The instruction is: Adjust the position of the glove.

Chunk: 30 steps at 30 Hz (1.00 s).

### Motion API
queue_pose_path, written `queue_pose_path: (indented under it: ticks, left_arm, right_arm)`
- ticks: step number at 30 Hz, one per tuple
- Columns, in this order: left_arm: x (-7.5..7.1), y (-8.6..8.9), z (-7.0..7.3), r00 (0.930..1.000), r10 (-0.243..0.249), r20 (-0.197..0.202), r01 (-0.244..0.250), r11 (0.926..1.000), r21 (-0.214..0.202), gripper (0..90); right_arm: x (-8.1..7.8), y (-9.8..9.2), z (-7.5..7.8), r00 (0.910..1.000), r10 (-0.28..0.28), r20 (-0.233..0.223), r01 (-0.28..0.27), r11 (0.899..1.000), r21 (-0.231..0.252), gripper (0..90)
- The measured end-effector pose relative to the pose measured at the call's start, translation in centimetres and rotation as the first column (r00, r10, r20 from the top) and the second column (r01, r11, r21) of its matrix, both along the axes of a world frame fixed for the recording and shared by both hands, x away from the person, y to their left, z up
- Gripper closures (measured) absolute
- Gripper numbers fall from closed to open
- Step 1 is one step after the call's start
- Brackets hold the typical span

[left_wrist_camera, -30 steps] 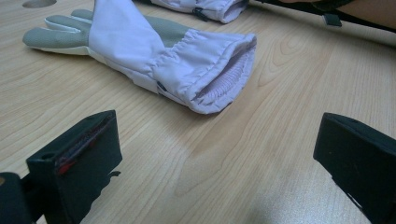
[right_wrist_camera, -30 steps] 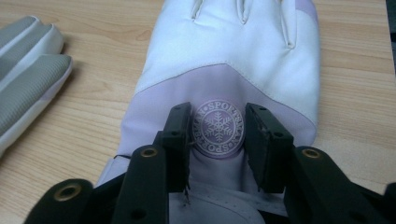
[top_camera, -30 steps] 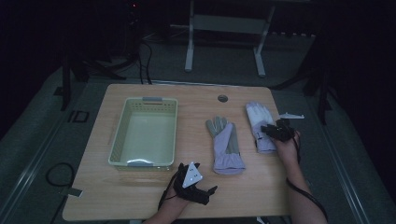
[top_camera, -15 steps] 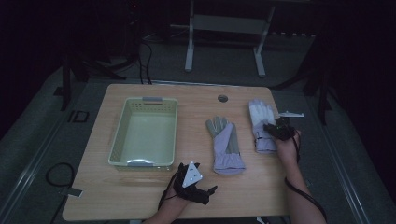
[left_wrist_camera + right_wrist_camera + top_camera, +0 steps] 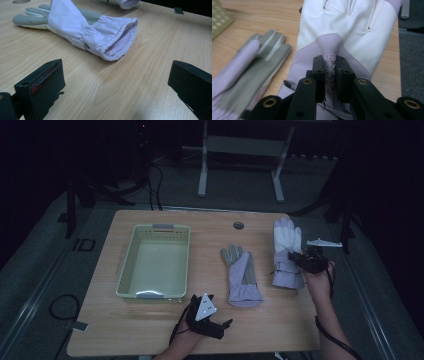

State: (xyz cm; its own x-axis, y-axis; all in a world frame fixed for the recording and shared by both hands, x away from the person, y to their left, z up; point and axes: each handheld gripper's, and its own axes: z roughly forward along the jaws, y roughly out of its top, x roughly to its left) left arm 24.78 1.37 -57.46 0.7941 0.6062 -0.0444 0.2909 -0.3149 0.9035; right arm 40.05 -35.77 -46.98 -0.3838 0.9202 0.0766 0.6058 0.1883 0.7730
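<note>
Left gripper sits at the lower middle of the high view, resting on the table with your hand behind it. Its jaws stand wide apart with nothing between them; in the left gripper view they frame bare wood, and the grey-palmed glove lies just ahead of them, cuff opening turned toward the camera. My reading: you have parked this tool facing the cuff so it is ready to take that glove when its turn comes.

Left of centre in the high view, the pale green basket stands empty, well apart from both gloves. It is the likely destination, judging by its open top and nothing else to receive them.

Centre: the grey-palmed glove lies flat, fingers toward the top of the frame, untouched.

Right: the white-backed glove lies near the table's right edge, fingers also toward the top. Your right gripper is over its lower part. In the right gripper view the jaws have just been closing and are now clamped on a pinched fold of the lilac wrist fabric, the printed tab pulled up into a ridge between the pads. Taking a fold rather than the whole width suits flat cloth, which gives no edge to grab. The cuff end looks slightly lifted; the glove's fingers appear to lie on the wood.
</note>
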Motion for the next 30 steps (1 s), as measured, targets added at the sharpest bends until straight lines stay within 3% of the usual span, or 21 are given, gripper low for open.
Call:
queue_pose_path:
  ticks: [5, 7, 14, 18, 21, 24, 26, 30]
  left_arm:
    - [0.0, 0.0, 0.0, 1.0, 0.001, 0.0, -0.001, 1.0, 0.0, 1.0]
    - [0.0, 0.0, 0.0, 1.0, 0.004, 0.0, -0.004, 1.0, 0.002, 1.0]
    - [-0.1, -0.1, 0.0, 1.0, 0.002, 0.003, -0.002, 1.0, 0.007, 1.0]
    - [-0.1, -0.1, 0.0, 1.0, 0.002, 0.004, -0.002, 1.0, 0.005, 1.0]
    - [-0.1, -0.1, 0.0, 1.0, 0.002, 0.005, -0.002, 1.0, 0.007, 1.0]
    - [-0.1, -0.1, 0.0, 1.0, 0.001, 0.007, -0.001, 1.0, 0.008, 1.0]
    - [-0.1, -0.1, 0.0, 1.0, 0.001, 0.007, -0.001, 1.0, 0.009, 1.0]
    - [-0.1, -0.1, 0.0, 1.0, 0.003, 0.004, -0.003, 1.0, 0.007, 1.0]
  right_arm:
    - [-1.6, -0.2, 1.2, 1.0, 0.0, 0.004, 0.0, 1.0, 0.013, 80.1]
    - [-3.1, -0.5, 1.8, 1.0, -0.005, 0.003, 0.005, 0.999, 0.031, 80.0]
    - [-6.0, -0.9, 2.1, 0.9998, -0.017, -0.014, 0.018, 0.999, 0.029, 80.0]
    - [-7.4, -1.3, 1.4, 0.9999, -0.011, -0.012, 0.012, 0.999, 0.039, 79.8]
    - [-7.9, -1.4, 0.6, 0.9993, -0.008, -0.035, 0.009, 0.999, 0.031, 79.8]
    - [-8.0, -1.3, -0.3, 0.9979, -0.003, -0.065, 0.005, 1.0, 0.028, 79.8]
    - [-7.7, -1.1, -2.0, 0.9943, 0.005, -0.106, -0.004, 1.0, 0.012, 79.7]
    - [-7.1, -0.7, -3.1, 0.9923, 0.006, -0.123, -0.007, 1.0, -0.008, 79.6]
